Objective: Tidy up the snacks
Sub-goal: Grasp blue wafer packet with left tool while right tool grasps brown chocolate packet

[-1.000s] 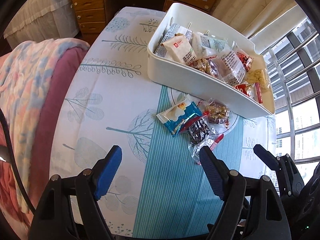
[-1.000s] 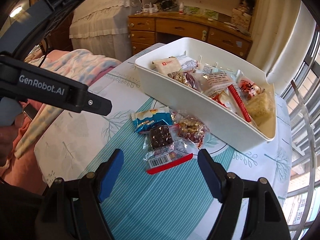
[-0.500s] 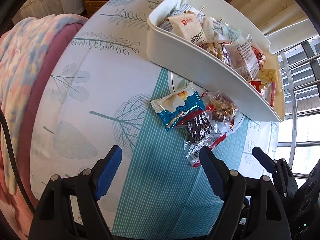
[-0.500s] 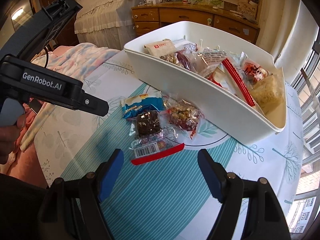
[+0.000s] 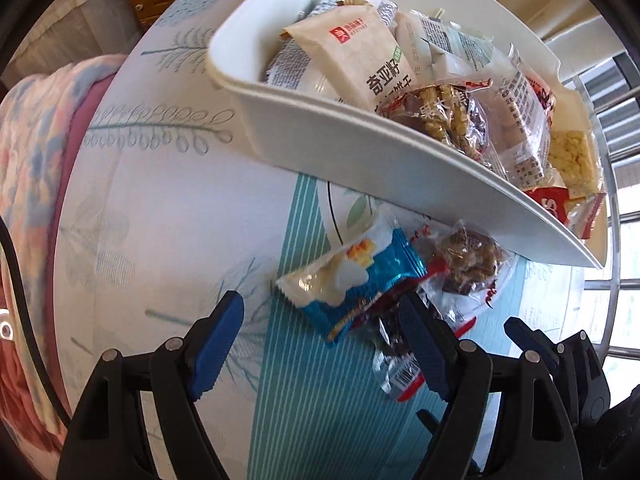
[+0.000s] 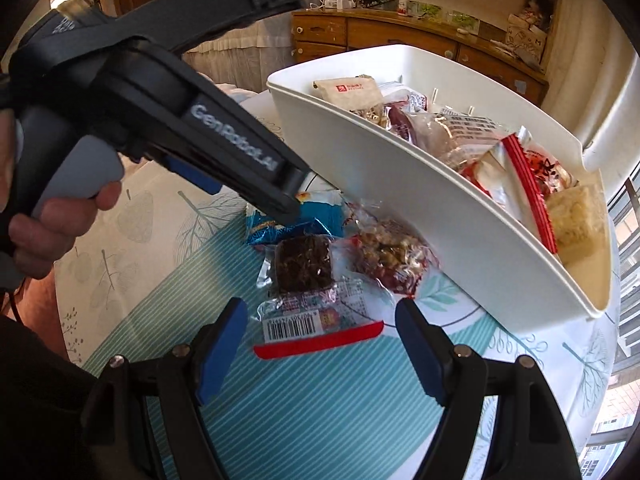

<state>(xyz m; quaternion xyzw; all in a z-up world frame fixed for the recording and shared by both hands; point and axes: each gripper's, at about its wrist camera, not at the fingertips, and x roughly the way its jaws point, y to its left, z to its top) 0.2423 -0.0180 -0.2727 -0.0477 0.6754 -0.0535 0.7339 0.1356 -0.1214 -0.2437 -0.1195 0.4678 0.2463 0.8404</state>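
**Grippers and hand: pose and state**

Left gripper (image 5: 320,320): jaws spread wide, tips low over the blue snack packet (image 5: 352,276) (nothing held). Right gripper (image 6: 320,328): jaws spread wide, just beside that packet. Left hand (image 6: 48,224): wrapped round grip.

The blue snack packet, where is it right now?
The blue snack packet lies on the tablecloth just in front of the white bin, between the open left gripper's fingers, beside the dark brownie packet.

"GenRobot.AI" on left tool (image 6: 256,184)
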